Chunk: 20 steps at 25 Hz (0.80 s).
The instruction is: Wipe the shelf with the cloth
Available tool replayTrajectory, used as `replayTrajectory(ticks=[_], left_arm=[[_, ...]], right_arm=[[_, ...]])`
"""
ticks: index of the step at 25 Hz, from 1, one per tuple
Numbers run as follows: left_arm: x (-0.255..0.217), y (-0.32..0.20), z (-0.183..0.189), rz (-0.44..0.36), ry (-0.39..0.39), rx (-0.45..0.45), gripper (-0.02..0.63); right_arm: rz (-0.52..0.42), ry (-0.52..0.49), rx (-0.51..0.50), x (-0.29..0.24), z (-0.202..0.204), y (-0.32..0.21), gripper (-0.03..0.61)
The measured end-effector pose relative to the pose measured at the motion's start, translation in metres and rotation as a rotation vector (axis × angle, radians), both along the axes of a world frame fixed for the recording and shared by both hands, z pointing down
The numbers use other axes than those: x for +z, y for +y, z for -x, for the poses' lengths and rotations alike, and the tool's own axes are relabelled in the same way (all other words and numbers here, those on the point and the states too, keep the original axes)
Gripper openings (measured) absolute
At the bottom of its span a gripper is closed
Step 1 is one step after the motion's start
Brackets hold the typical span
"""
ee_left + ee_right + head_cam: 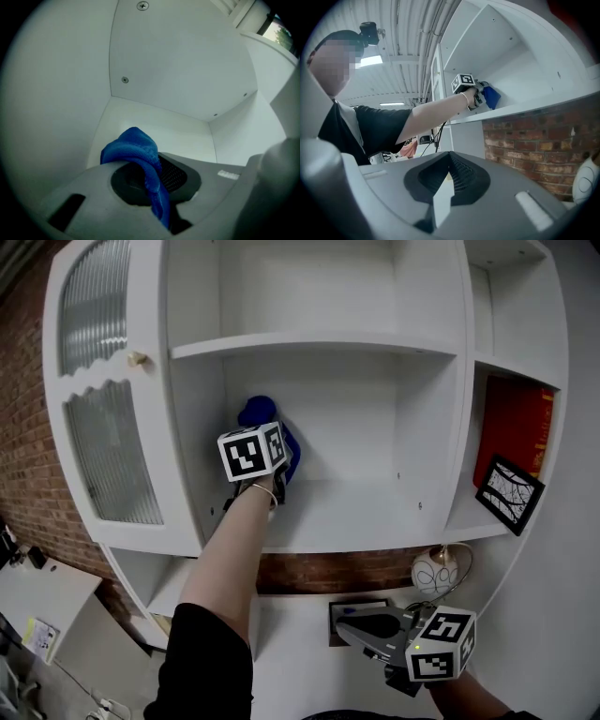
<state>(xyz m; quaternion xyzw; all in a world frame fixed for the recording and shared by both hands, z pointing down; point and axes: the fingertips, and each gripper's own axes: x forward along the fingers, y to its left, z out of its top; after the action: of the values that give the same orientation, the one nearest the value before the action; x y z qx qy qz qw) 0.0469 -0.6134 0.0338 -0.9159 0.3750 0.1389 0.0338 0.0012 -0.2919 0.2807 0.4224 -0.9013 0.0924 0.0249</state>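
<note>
The head view looks steeply down and forward onto the white shelf unit (pixel 319 341) from fairly near, taking in most of its front. The left gripper view sits inside the middle compartment (pixel 154 122), low over its floor, facing the back corner, with the blue cloth (pixel 140 150) close before the lens. The right gripper view looks upward from below that shelf, farther off, past the brick wall (pixel 525 140). It shares the compartment, the blue cloth and the left gripper (pixel 478 98) with the head view.
</note>
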Motion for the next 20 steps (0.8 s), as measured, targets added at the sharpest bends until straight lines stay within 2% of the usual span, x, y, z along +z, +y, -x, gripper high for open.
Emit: replayTrajectory(ticks=[4, 12, 20], left_arm=[[0.002, 0.01, -0.027, -0.02, -0.055, 0.058, 0.023], [-0.002, 0.043, -0.09, -0.069, -0.111, 0.165, 0.023], [-0.01, 0.082, -0.16, -0.104, -0.107, 0.289, 0.023]], right_arm=[[0.006, -0.007, 0.0, 0.004, -0.003, -0.001, 0.009], [0.01, -0.021, 0.047, 0.008, -0.024, 0.009, 0.008], [0.038, -0.02, 0.137, 0.017, -0.055, 0.027, 0.008]])
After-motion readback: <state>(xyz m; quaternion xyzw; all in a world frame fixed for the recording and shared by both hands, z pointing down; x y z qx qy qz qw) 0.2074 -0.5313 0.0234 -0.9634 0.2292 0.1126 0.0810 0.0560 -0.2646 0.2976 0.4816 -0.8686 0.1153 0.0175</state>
